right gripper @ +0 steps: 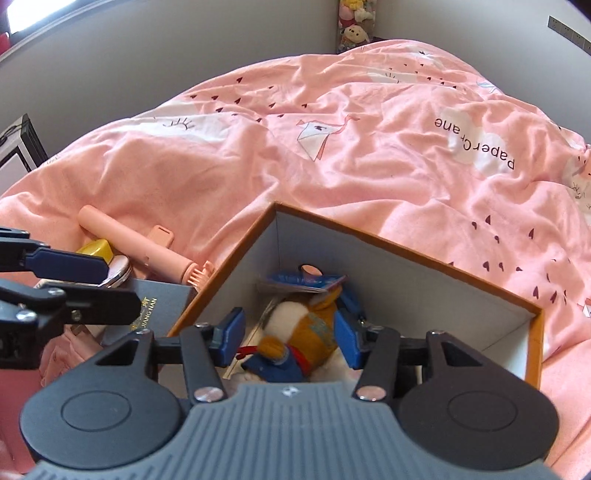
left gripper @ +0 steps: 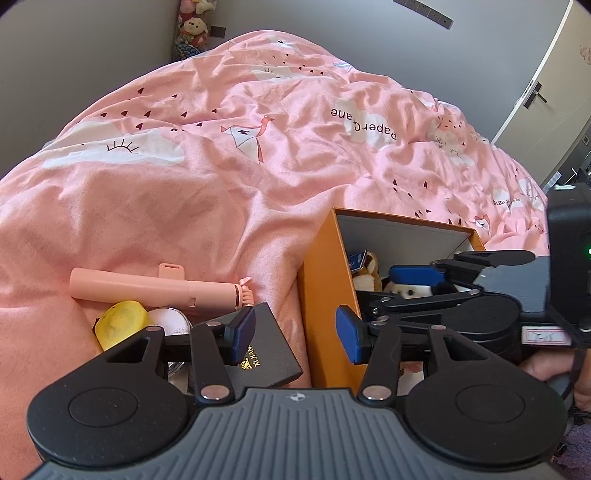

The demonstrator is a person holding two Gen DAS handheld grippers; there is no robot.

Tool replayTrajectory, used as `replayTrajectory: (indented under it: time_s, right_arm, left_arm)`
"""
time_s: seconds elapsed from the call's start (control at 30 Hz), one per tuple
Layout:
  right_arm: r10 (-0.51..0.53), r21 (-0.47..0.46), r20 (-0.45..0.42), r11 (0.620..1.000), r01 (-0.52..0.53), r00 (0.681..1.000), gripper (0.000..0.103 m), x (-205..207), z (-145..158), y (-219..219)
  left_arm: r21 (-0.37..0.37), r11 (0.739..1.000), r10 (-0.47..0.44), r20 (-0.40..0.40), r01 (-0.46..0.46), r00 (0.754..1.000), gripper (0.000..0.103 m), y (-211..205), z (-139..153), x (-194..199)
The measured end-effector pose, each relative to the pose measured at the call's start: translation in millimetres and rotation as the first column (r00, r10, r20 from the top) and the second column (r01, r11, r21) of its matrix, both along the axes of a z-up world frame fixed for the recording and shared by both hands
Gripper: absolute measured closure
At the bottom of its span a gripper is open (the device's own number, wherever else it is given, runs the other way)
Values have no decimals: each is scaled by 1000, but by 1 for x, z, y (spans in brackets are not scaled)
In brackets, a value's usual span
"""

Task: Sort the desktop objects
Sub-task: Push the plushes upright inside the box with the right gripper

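Observation:
An orange box (right gripper: 406, 248) with a white inside stands open on the pink duvet. In it lie a plush toy (right gripper: 306, 332) in orange, white and blue and a blue card (right gripper: 303, 282). My right gripper (right gripper: 290, 338) reaches into the box, open, its pads on either side of the toy, with a gap at the left pad. Left of the box lie a black case with gold lettering (left gripper: 266, 350), a pink tube with bristles (left gripper: 147, 286), a yellow object (left gripper: 120, 323) and a white round compact (left gripper: 170, 319). My left gripper (left gripper: 295, 332) hangs open over the case's corner and the box wall (left gripper: 321, 295).
The rumpled pink duvet (left gripper: 221, 147) covers the whole bed. Stuffed toys (left gripper: 192, 29) are stacked in the far corner against the grey wall. A door with a handle (left gripper: 535, 94) is at the right. A hand (left gripper: 546, 369) holds the right gripper's grip.

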State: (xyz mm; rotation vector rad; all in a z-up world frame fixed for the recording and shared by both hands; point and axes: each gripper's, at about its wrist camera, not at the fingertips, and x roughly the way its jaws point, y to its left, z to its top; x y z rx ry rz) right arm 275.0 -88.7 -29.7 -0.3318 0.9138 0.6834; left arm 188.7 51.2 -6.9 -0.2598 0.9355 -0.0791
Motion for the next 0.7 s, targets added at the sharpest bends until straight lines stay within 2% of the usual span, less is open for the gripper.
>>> replayTrajectory:
  time_s: [0.07, 0.3, 0.47, 0.57, 0.7]
  right_arm:
    - [-6, -36, -14, 999, 6, 1000, 52, 3, -6, 6]
    - [-89, -132, -28, 988, 85, 996, 50, 19, -26, 5]
    - [-112, -92, -90, 990, 104, 990, 48, 23, -34, -5]
    - [-153, -28, -128, 988, 151, 980, 52, 27, -35, -10]
    - [-207, 94, -230, 968, 234, 951, 54, 34, -36, -14]
  left_arm:
    - [-6, 1000, 0, -1, 0, 1000, 46, 1, 0, 0]
    - [-13, 1000, 9, -8, -9, 1000, 46, 6, -3, 0]
    - [-17, 1000, 13, -19, -13, 1000, 46, 6, -6, 1]
    - [-16, 1000, 7, -23, -8, 1000, 46, 5, -8, 1]
    - [-9, 1000, 2, -26, -2, 1000, 46, 2, -8, 0]
